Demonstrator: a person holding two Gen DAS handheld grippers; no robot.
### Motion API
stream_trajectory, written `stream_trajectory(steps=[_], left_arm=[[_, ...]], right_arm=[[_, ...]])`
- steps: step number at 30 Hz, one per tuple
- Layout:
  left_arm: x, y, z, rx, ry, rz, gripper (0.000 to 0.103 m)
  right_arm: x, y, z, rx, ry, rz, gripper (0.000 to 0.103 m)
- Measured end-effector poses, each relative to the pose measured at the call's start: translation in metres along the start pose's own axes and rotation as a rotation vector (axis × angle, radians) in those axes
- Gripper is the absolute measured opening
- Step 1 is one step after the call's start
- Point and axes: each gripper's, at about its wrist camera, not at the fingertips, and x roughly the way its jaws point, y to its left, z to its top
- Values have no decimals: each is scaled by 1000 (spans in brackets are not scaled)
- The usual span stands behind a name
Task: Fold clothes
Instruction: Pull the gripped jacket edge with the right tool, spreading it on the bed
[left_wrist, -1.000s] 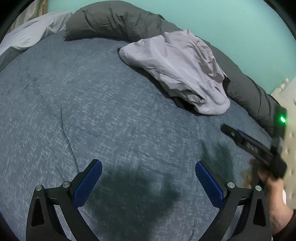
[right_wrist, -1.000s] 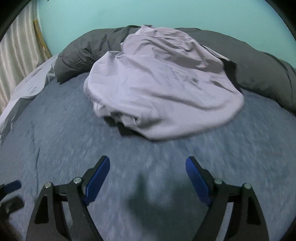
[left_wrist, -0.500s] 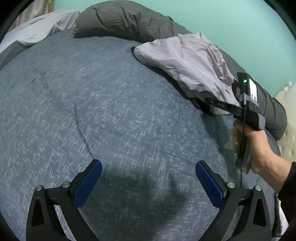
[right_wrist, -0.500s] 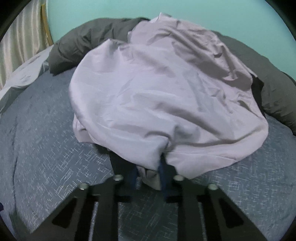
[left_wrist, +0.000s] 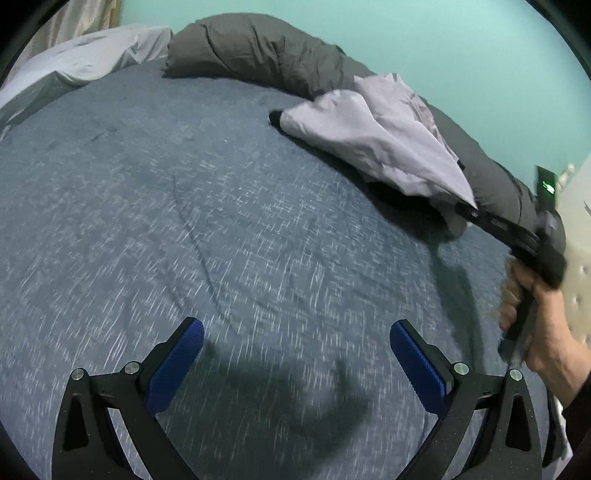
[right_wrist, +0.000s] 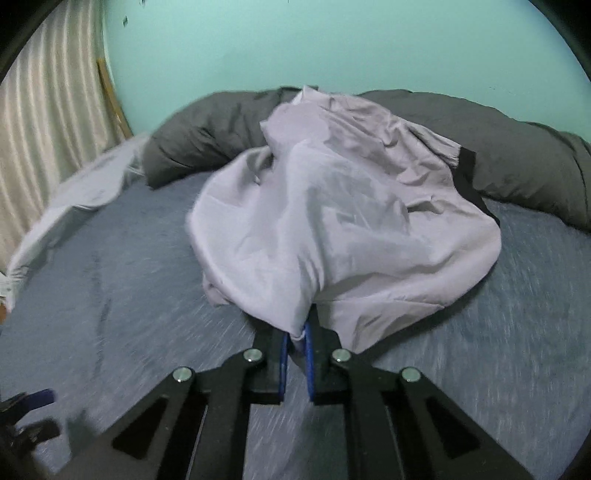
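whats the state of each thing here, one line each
lilac garment: crumpled, unfolded, its near edge pinched and lifted
right gripper: jaws have just closed, shut on the garment's edge
left gripper: open, nothing between the fingers, above bare bed
grey duvet: bunched in a roll along the wall
blue bedsheet: spread flat, slight creases

The bed (left_wrist: 184, 221) is covered by a blue-grey sheet flecked with white, smooth apart from a few shallow creases. A rolled dark grey duvet (left_wrist: 266, 51) lies along its far edge against the turquoise wall. A crumpled lilac garment (right_wrist: 332, 221) with black trim rests on the sheet, its far part riding up onto the duvet. At the far left corner lies pale grey bedding (left_wrist: 92, 55), beside a cream curtain.
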Motion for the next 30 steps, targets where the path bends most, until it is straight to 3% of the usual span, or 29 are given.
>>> stream_trajectory(steps=[12, 20, 25, 30], left_arm=[[-52, 8, -71, -2, -73, -18, 103], [-105, 7, -103, 17, -120, -42, 103], [-149, 12, -131, -5, -136, -47, 103], [-169, 14, -155, -7, -129, -67, 103]], right_arm=[[-132, 22, -104, 14, -68, 87, 6], [-213, 65, -152, 22, -81, 67, 6], [-252, 87, -181, 42, -63, 45, 6], [-263, 106, -215, 78, -32, 43, 6]])
